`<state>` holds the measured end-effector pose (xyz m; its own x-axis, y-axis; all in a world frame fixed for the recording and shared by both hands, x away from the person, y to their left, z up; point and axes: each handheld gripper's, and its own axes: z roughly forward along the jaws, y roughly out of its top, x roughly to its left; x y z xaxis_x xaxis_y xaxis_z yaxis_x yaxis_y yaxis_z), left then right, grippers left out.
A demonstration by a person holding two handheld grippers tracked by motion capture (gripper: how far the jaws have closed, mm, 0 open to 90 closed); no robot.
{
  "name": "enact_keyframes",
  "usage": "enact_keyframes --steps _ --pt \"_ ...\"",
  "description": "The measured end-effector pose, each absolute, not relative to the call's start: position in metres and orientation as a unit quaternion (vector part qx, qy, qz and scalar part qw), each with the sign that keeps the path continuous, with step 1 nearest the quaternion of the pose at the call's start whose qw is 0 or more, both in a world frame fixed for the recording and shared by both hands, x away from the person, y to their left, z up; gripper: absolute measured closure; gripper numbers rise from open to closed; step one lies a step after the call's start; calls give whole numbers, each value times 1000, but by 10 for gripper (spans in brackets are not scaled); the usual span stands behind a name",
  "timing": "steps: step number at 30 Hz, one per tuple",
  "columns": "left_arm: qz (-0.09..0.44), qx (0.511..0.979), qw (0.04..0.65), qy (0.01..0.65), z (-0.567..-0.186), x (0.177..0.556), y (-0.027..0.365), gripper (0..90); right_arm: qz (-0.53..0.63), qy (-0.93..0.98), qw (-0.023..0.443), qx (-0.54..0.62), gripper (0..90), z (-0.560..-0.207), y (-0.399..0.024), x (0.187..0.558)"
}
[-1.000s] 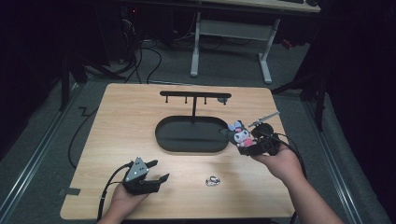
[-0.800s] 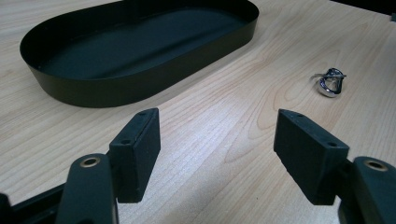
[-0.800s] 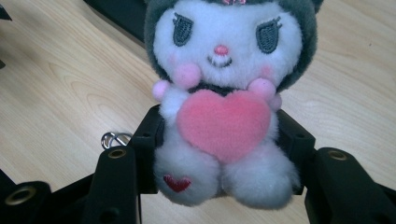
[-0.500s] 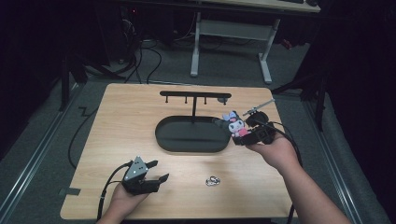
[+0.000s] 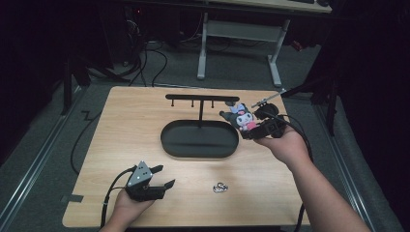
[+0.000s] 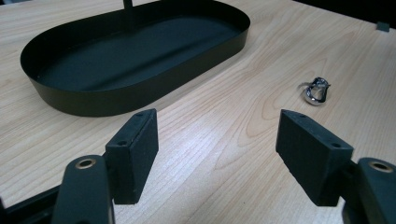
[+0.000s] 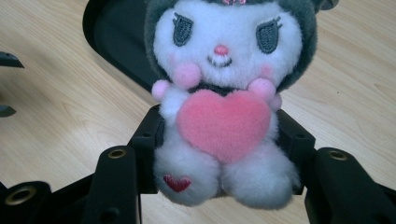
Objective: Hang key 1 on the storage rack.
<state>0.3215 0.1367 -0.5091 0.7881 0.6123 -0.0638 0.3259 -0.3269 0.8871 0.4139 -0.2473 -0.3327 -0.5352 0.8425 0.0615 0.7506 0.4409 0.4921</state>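
Right hand-held gripper (image 5: 246,126) has risen and moved back across the tabletop (image 5: 121,140) since a second ago, carrying a small plush toy (image 5: 243,118) up from beside the oval tray's right end to a spot level with the right tip of the hook stand (image 5: 202,98). Its jaws are closed partway on the toy's soft body, one pad pressing each flank, as the right gripper view shows (image 7: 219,154). That lift suggests the toy is being brought up to hang on one of the stand's pegs, and a metal chain and clasp (image 5: 267,99) trails up and to the right from its head.

In the high view the toy's long axis, feet to head, tilts up and toward the left, so the head leans toward the stand. Its face and pink heart (image 7: 224,123) look back along the jaws toward the person.

Left hand-held gripper (image 5: 157,176) rests low at the near left of the tabletop, jaws wide with nothing between them. A small metal ring clasp (image 5: 220,187) lies loose near the front edge, apart from the black oval tray (image 5: 171,145)
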Motion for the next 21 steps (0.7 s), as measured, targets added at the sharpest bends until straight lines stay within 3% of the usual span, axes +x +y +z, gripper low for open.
enact_keyframes --steps 21 --pt "140 825 477 268 -515 320 130 328 237 838 123 476 477 -313 -236 433"
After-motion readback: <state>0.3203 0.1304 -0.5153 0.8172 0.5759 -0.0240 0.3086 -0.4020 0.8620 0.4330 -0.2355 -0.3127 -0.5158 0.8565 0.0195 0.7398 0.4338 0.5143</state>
